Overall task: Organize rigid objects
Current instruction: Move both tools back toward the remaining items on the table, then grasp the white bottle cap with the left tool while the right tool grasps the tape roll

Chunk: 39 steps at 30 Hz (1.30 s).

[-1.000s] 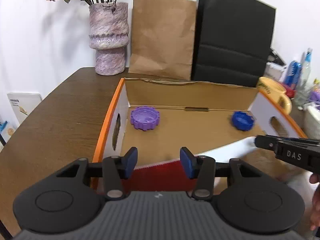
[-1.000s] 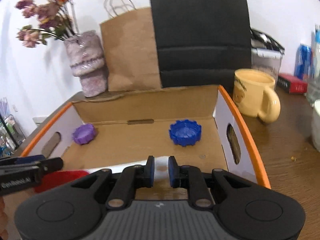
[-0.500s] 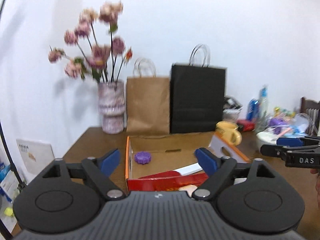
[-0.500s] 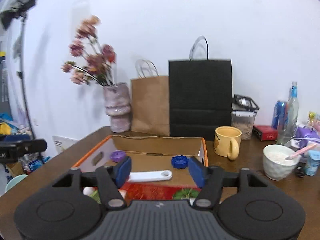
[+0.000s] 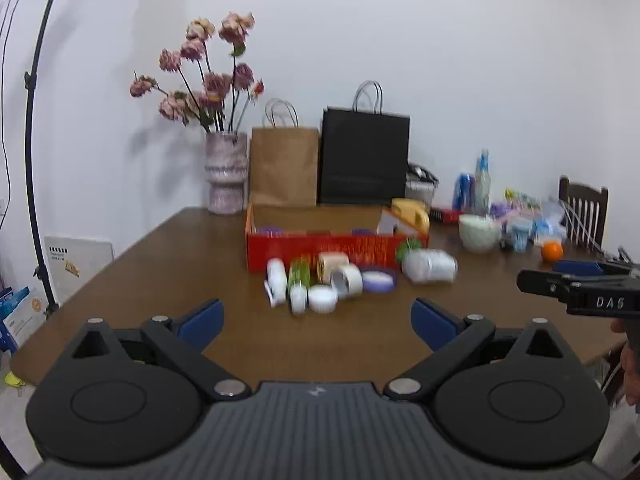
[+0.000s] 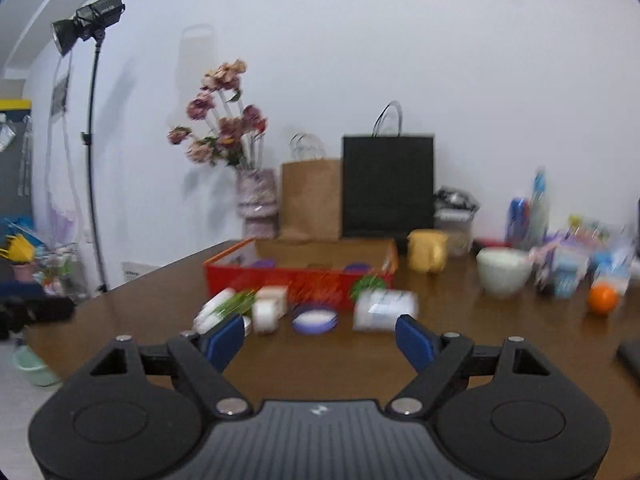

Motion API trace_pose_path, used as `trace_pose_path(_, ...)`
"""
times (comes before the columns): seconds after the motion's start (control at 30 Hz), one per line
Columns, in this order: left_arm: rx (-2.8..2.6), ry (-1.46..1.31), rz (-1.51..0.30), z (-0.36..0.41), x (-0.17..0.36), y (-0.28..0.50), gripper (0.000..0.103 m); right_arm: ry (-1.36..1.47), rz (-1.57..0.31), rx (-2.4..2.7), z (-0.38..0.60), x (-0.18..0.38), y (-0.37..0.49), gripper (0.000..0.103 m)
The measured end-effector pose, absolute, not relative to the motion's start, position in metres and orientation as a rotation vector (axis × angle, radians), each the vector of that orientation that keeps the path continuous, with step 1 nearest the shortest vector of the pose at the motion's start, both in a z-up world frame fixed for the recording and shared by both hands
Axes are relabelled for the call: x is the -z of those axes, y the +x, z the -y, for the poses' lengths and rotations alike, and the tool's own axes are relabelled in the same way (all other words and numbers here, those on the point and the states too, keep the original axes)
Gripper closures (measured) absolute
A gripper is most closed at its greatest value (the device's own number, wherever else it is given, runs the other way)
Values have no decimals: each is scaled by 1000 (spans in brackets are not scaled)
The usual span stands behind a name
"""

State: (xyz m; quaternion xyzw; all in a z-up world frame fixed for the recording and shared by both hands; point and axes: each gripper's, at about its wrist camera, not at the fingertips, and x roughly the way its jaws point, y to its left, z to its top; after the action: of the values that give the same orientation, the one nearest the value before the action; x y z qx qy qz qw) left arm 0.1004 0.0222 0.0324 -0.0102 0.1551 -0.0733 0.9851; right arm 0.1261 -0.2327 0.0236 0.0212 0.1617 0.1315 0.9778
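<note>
Both claws released and empty, jaws just opened: left claw (image 5: 316, 316) and right claw (image 6: 320, 338) face the jar cluster (image 5: 320, 280) ahead, mid-table before the red box (image 5: 336, 246), neither clearly nearer.

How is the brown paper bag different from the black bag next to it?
The brown paper bag is shorter and narrower; the black bag stands taller and wider. The brown one's handles look pale, the black one's dark. The brown one stands nearer the flower vase. Both stand upright against the wall, behind the red box.

Both claws wider, seemingly farther from box (image 5: 320, 246).
</note>
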Motion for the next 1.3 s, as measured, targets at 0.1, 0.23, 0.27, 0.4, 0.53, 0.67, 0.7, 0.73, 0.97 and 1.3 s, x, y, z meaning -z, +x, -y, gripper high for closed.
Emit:
trace_pose_path(0.1,140,3,-339,-22,-25,105,1,28,-352,-271,223,-15,123,21)
trace_pose_path(0.23,116,-32,-391,-28,-13,118,1,16,-348,-265,215,-9,124,21)
trace_pose_path(0.27,111,-40,-405,-30,-9,122,1,10,-352,-263,214,-7,127,21)
trace_pose_path(0.4,107,-52,-433,-38,3,137,1,10,-400,-277,210,3,144,22)
trace_pose_path(0.53,92,-64,-466,-45,11,167,1,28,-452,-305,206,10,173,32)
trace_pose_path(0.67,141,-37,-476,-38,9,205,9,19,-472,-334,197,12,204,42)
trace_pose_path(0.7,162,-29,-486,-36,9,217,12,12,-475,-345,194,12,212,44)
trace_pose_path(0.73,168,-26,-505,-33,10,227,18,6,-477,-357,190,11,220,49)
trace_pose_path(0.97,209,-35,-566,-21,18,290,38,-30,-492,-418,166,16,276,56)
trace_pose_path(1.3,310,-42,-623,5,25,303,65,-78,-504,-474,142,17,345,57)
